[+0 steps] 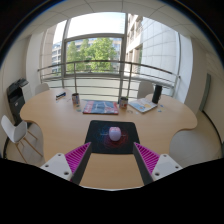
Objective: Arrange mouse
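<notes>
One gripper (112, 152): UMI-style, hand-held; jaws spread wide apart, nothing between the pads, nothing gripped.
Fingers: two, magenta ribbed pads; left pad (78, 156) at 7 o'clock of the mouse pad, right pad (147, 155) at 5 o'clock of it.
Mouse (114, 133): small, pale/whitish, sits approx. centre of the mouse pad, just ahead of the fingertips at 12 o'clock from the gap; not touched by either finger.
Mouse pad (100, 130): dark/black, rectangular, lies flat on the table, near its front edge.
Table (60, 125): light wood top, rounded outline, wide; carries all items below.
Book or notebook (100, 106): flat, pinkish-blue cover, at 12 o'clock beyond the mouse pad, well apart from it.
Cup (123, 102): dark, upright, just right of the flat book, approx. 1 o'clock from the mouse.
Papers/open booklet (143, 104): pale, at 1–2 o'clock, far side of table.
Dark small obj. (75, 99): upright, at 11 o'clock, far left of table; type can't tell.
Chair (12, 131): white, at 9 o'clock, beside table's left edge.
Railing (110, 68): metal, curved, beyond table at 12 o'clock.
Windows (95, 50): tall, green trees and bldg. outside.
</notes>
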Motion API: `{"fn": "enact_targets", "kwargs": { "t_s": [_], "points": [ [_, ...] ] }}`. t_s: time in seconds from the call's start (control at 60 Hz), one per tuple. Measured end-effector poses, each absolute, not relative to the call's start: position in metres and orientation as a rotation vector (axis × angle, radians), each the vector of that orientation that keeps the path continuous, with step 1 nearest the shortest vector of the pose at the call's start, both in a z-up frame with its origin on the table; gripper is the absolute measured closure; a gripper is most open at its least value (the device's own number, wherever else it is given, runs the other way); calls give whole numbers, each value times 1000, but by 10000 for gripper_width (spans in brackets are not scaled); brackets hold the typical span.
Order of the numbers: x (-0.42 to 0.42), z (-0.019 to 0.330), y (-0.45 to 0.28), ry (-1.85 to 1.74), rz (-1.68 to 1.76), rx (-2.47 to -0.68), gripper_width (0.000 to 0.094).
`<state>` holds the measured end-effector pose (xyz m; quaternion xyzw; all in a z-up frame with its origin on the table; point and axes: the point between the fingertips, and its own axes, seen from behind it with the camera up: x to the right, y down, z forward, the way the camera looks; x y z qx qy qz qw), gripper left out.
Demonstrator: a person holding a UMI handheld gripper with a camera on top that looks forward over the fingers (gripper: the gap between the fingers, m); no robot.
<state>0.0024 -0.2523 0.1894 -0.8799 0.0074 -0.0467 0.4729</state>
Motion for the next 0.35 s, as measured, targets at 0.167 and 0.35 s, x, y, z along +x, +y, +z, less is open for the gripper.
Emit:
{"fn": "enact_targets", "kwargs": {
  "t_s": [0.167,0.35],
  "points": [
    [0,195,-296,48,-103,-2154,91],
    [-7,194,-318,25,-108,-2163,89]
  ]
}}
